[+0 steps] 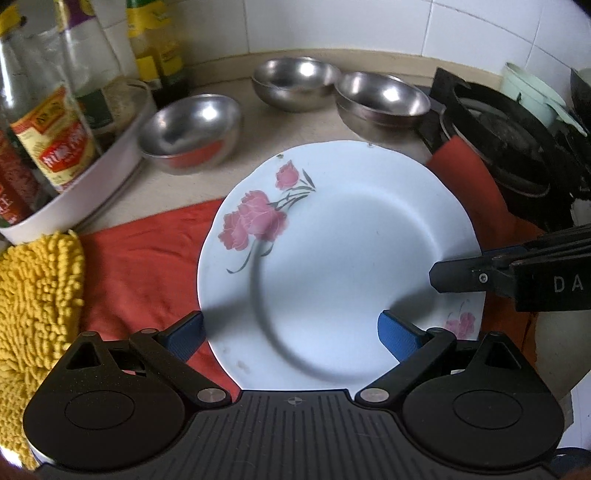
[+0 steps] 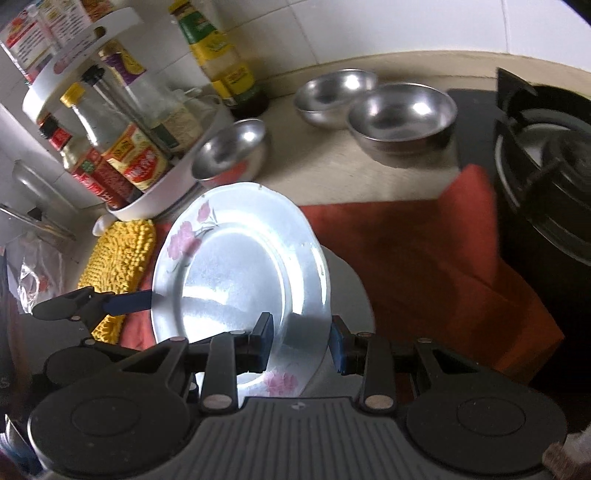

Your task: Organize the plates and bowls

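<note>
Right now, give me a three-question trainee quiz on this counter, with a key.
1. True or false: the right gripper has its fingers on either side of the floral plate's rim.
2. How many steel bowls sit behind the plate? A) two B) three C) five
3. Fill in: the plate is over a ____-coloured cloth.

Key: 1 true. 2 B: left bowl, middle bowl, right bowl. 3 red.

A home kitchen: tiled wall (image 1: pixel 369 22), gas stove (image 1: pixel 509 147), sauce bottles (image 2: pixel 122 147).
</note>
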